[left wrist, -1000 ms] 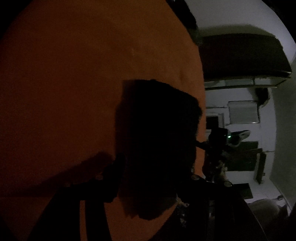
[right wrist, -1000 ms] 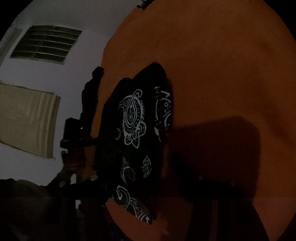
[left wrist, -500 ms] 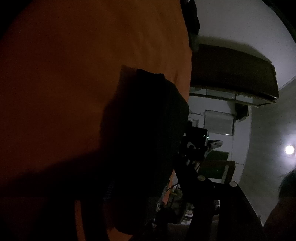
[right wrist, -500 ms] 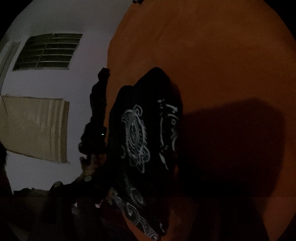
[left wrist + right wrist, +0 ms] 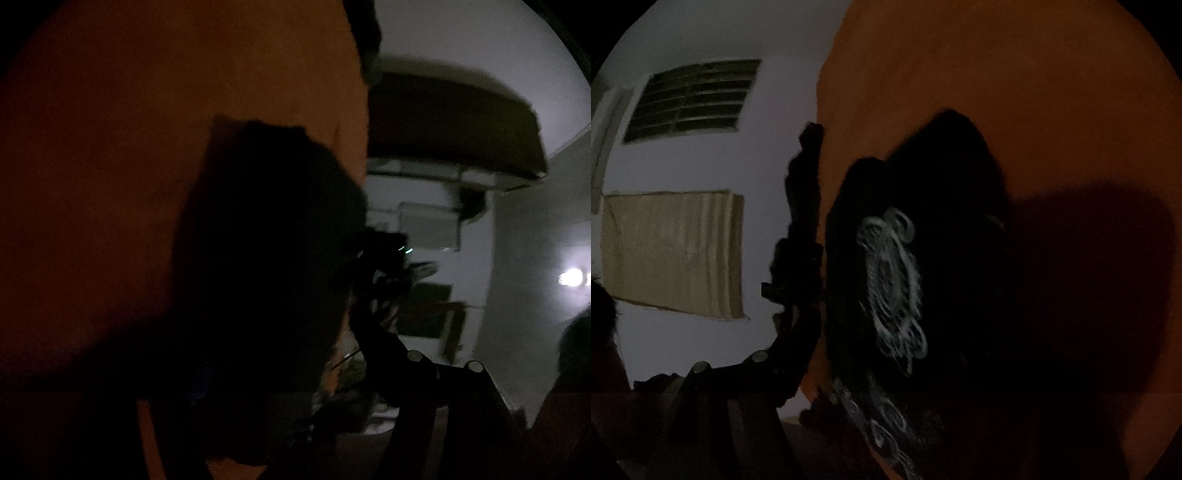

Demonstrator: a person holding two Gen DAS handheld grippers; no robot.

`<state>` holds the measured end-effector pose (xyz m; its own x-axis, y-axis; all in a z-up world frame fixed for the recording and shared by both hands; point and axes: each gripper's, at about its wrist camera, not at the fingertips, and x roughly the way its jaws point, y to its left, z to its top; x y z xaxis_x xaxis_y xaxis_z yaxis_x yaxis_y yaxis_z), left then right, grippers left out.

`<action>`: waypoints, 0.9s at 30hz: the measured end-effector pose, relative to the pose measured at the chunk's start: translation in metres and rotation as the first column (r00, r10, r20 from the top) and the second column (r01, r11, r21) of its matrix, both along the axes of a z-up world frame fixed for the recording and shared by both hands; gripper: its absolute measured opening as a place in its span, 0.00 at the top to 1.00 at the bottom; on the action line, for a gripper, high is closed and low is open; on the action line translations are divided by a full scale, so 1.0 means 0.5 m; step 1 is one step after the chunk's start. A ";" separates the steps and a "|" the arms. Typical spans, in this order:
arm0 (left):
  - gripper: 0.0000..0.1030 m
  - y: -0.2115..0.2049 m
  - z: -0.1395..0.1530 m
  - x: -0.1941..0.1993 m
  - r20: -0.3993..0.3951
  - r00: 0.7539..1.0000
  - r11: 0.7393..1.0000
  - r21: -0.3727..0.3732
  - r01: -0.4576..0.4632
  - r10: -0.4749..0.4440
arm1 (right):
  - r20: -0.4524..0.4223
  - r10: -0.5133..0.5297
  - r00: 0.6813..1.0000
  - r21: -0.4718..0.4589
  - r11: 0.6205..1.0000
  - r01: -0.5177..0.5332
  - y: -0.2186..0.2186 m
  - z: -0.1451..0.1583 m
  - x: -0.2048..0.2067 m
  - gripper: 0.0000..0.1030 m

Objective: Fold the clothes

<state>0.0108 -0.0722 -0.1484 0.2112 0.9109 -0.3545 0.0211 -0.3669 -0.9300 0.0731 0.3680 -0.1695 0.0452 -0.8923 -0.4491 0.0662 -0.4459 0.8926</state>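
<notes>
With both tools' jaws lost in darkness, I cannot tell their grip, so keep the paisley-printed black garment [image 5: 916, 266] taut and level above the orange surface [image 5: 1015, 74].

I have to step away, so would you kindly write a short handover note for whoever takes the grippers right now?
Very dim light. Left gripper: fingers lost in shadow, grip unclear. Right gripper: likewise unclear. The black paisley garment hangs bunched between the two grippers, in front of the orange cloth surface; the opposite gripper shows at its far edge in each view. No finished fold is visible. Left to do: confirm both grips, lay the garment flat, complete the folds.
</notes>
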 end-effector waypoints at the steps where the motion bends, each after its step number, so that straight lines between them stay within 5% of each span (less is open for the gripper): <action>1: 0.33 -0.001 0.006 0.001 -0.018 1.000 1.000 -0.023 0.013 -0.013 | -0.003 0.012 1.000 0.018 1.000 -0.012 -0.004 0.002 0.000 0.31; 3: 0.33 -0.003 0.017 0.004 -0.046 0.998 0.998 -0.061 0.036 -0.038 | -0.014 0.031 0.999 0.050 0.998 -0.030 -0.014 0.009 0.000 0.31; 7: 0.33 0.000 0.000 0.014 0.014 1.000 1.000 -0.016 0.022 -0.022 | -0.031 0.039 0.999 0.075 0.997 -0.037 -0.023 0.010 0.007 0.34; 8: 0.33 0.003 -0.002 0.016 0.032 0.999 1.000 0.005 0.010 -0.010 | -0.033 0.040 0.999 0.076 0.996 -0.037 -0.022 0.010 0.008 0.38; 10: 0.36 0.001 0.004 0.014 0.026 1.000 1.000 0.010 -0.009 0.009 | -0.027 0.036 0.999 0.082 0.996 -0.034 -0.023 0.009 0.009 0.65; 12: 0.49 -0.001 0.011 0.013 0.007 1.000 1.000 -0.003 -0.015 0.015 | -0.021 0.033 0.999 0.089 0.996 -0.031 -0.023 0.007 0.011 0.69; 16: 0.46 0.018 0.001 0.017 0.025 0.999 0.999 -0.033 0.026 -0.025 | -0.008 0.025 1.000 0.101 0.995 -0.024 -0.025 0.004 0.013 0.64; 19: 0.45 0.015 -0.021 0.006 0.075 0.997 0.999 -0.028 0.016 -0.013 | 0.001 0.020 1.000 0.111 0.994 -0.020 -0.026 0.002 0.015 0.49; 27: 0.48 0.024 -0.010 0.005 0.068 0.997 1.000 -0.016 -0.025 0.026 | -0.025 0.047 0.999 0.121 0.992 -0.043 -0.050 0.004 0.023 0.55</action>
<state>0.0130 -0.0602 -0.1534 0.2121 0.9110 -0.3536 0.0944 -0.3793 -0.9205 0.0844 0.3429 -0.1673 0.0701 -0.8288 -0.5551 0.1129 -0.5463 0.8300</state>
